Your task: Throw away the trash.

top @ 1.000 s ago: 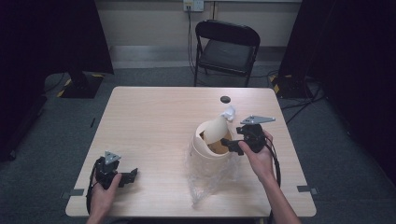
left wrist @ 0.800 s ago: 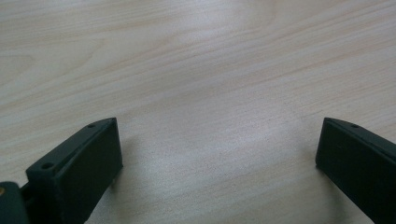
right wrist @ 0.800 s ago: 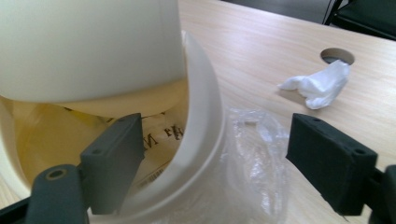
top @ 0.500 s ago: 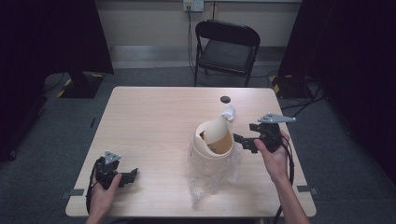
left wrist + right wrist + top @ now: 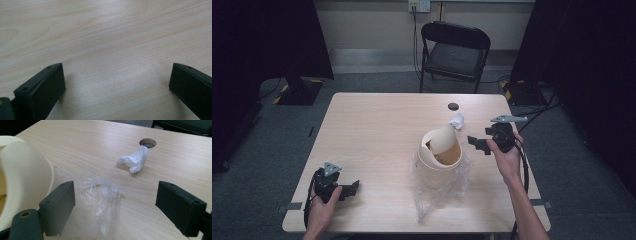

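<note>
Right jaws: you've got them spread wide, nothing between them, bare table and a bit of clear film showing in the gap.
Right gripper (image 5: 477,144): it sits in your right hand (image 5: 507,157) just off the right side of the bin, jaws pointing toward it, close but not touching.
Right gripper view: your right gripper (image 5: 115,202) looks across the tabletop with the bin's cream wall at its left edge.
Left jaws: wide apart too, holding nothing, plain wood grain between them.
Left gripper (image 5: 347,189): low at the near left corner of the table in your left hand (image 5: 323,205), well apart from the bin; in its own view the left gripper (image 5: 116,82) hovers right over the wood.
Bin (image 5: 439,159): a small cream bin with a swing lid (image 5: 445,138) tilted up, standing right of the table's middle.
Plastic bag (image 5: 432,192): clear film wrapped loosely round the bin's base and trailing toward you; a crumpled fold of the plastic bag (image 5: 102,192) lies on the wood between your right jaws.
White wad (image 5: 457,120): a crumpled white wad (image 5: 133,160) on the table just beyond the bin, apart from it.
Cable hole (image 5: 453,106): a round cable hole (image 5: 147,143) just past the wad.
Table (image 5: 372,130): light wood, the table (image 5: 105,30) bare under your left hand.
Chair (image 5: 454,50): a black folding chair beyond the far edge.
</note>
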